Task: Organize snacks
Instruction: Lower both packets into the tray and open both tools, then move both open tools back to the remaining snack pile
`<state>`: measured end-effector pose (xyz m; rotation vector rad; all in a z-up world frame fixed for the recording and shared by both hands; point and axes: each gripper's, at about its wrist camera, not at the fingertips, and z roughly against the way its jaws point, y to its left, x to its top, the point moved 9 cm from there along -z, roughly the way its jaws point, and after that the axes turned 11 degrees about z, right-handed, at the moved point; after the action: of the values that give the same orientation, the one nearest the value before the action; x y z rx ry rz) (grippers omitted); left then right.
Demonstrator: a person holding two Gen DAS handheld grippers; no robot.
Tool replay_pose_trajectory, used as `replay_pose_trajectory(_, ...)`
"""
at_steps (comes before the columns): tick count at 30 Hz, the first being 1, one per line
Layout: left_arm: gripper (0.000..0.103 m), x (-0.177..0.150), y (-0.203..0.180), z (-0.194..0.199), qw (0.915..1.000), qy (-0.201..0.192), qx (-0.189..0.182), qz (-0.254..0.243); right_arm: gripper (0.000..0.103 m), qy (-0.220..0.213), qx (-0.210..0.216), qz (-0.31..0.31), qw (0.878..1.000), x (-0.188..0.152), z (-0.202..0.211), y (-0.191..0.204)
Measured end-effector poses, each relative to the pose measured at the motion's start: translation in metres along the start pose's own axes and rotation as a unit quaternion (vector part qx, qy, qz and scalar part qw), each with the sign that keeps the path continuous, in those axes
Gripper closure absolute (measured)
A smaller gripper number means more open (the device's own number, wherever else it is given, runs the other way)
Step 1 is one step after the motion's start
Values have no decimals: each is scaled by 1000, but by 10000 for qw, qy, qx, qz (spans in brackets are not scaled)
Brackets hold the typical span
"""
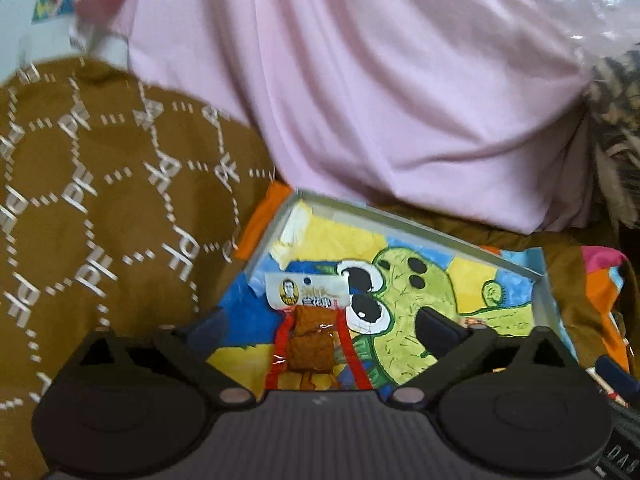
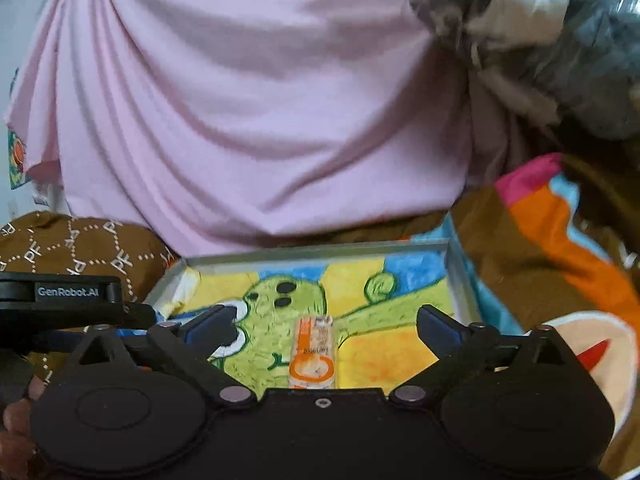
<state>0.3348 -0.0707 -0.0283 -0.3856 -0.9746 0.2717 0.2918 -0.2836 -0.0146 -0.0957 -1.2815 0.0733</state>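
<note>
My left tool (image 1: 320,330) is spread wide over the tray (image 1: 404,222); the red-edged snack pack (image 1: 310,336) lies flat inside it. My right tool (image 2: 326,326) gapes too, with the orange snack stick (image 2: 314,354) also in the tray (image 2: 316,249).

Left gripper (image 1: 320,330): matte black, two round housings, a ribbed grey panel between them, silver pivot screws, dark blue finger pads (image 1: 434,326).
Right gripper (image 2: 324,330): matched it in build, black body, silver pivot screws, blue-padded fingers (image 2: 438,326).
Marking: white "GenRobot.AI" lettering sat on the left gripper's black side.
Clothing: the person wore a loose pale pink top (image 2: 248,112), heavily folded.
</note>
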Motion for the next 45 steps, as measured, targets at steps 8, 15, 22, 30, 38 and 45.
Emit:
replay_pose_trajectory(8,0,-5,7,60,9994,-327,-69,-121,1,-227,-22,-97,9997,11,60,2)
replay_pose_trajectory(15,0,-17,23,110,9989,-389,-115,-243,1,-284,30,-60,9996,6,116,13)
replay_pose_trajectory(22,0,-35,40,146,9988,-243,-157,-399,1,-184,-1,-129,9997,-7,165,19)
replay_pose_trajectory(30,0,-56,55,172,9982,167,-180,-543,1,201,-25,-111,9997,-29,196,27)
replay_pose_trajectory(38,0,-83,71,180,9939,541,-104,-954,1,908,105,174,9957,-61,206,46)
replay_pose_trajectory(45,0,-104,77,168,9887,983,-98,-1129,1,1462,161,425,9882,-82,199,56)
